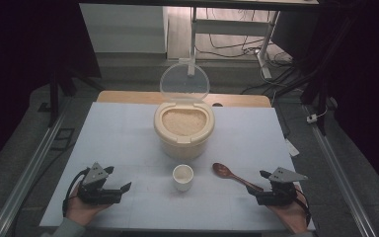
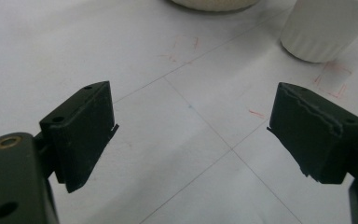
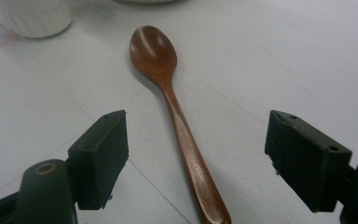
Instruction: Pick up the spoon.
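Spoon lined up between my right jaws, nothing held yet.

My right gripper (image 3: 196, 154) has its jaws wide apart, and the wooden spoon (image 3: 177, 116) lies flat on the table (image 3: 270, 56) in the gap between them: its handle runs down the middle of the opening toward the gripper body, touching neither jaw, and its bowl points away, well past the jaw tips. The white cup (image 3: 32, 16) stands beyond my left-hand jaw there, off to the side of the spoon bowl. My left gripper (image 2: 191, 135) also has its jaws spread, with bare table between them; the cup (image 2: 328, 28) sits ahead of its right-hand jaw, clear of it. From the high view, the open rice container (image 1: 183, 129) stands farther out, beyond both grippers.
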Tool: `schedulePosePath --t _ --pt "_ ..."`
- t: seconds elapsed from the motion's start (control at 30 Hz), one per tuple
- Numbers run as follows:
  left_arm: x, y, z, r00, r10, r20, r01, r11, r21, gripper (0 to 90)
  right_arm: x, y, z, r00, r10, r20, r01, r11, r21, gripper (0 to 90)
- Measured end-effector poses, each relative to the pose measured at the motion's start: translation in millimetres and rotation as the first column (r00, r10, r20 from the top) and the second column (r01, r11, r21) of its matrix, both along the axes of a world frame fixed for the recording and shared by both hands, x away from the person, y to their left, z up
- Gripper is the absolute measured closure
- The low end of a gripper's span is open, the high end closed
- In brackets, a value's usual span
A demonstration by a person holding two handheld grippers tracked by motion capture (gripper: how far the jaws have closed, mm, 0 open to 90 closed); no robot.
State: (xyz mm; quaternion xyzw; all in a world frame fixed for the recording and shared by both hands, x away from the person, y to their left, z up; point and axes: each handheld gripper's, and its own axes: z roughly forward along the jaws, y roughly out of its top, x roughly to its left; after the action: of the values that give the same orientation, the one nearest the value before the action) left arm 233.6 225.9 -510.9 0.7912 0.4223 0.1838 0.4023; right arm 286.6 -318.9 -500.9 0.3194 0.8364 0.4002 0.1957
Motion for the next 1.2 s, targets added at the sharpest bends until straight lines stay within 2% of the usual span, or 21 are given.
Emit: schedulePosePath --t 0.23,0.47,0.63,0.9,1.0,1.13,1.2 --pt "0.1 1.4 -1.3 0.9996 -0.013 -0.023 0.013 0.9998 -0.012 13.8 2.7 0.1 -2.0 1.0000 -0.007 -0.005 0.007 1.000 0.007 22.2" --pt "-2.8 4.4 -0.3 0.9997 -0.018 -0.018 0.017 0.9998 -0.014 13.7 6.7 0.5 0.1 0.9996 -0.023 -0.014 0.023 0.999 0.025 23.7" --pt "-4.8 4.1 0.1 0.9998 -0.015 -0.015 0.015 0.9998 -0.011 13.7 7.0 2.5 0.5 0.9993 -0.029 -0.025 0.029 1.000 0.005 25.2" --pt "-4.5 2.0 -0.3 0.9999 -0.010 -0.010 0.011 0.9999 0.003 13.7 5.7 5.9 10.6 0.9997 -0.010 -0.021 0.010 1.000 -0.004 28.4" --pt "-3.3 1.9 -1.2 0.9998 -0.011 -0.014 0.011 0.9999 0.006 13.6 6.4 7.3 16.5 0.9997 0.000 -0.023 0.000 1.000 -0.024 28.4" --pt "-2.3 2.0 -1.9 0.9998 -0.010 -0.018 0.010 0.9999 0.006 13.7 10.4 14.8 31.4 0.9986 0.030 -0.044 -0.034 0.994 -0.107 28.1" --pt "-2.1 2.2 -1.9 0.9998 -0.010 -0.016 0.010 0.9999 0.005 13.6 14.3 17.4 38.5 0.9958 0.041 -0.083 -0.051 0.990 -0.129 26.5"
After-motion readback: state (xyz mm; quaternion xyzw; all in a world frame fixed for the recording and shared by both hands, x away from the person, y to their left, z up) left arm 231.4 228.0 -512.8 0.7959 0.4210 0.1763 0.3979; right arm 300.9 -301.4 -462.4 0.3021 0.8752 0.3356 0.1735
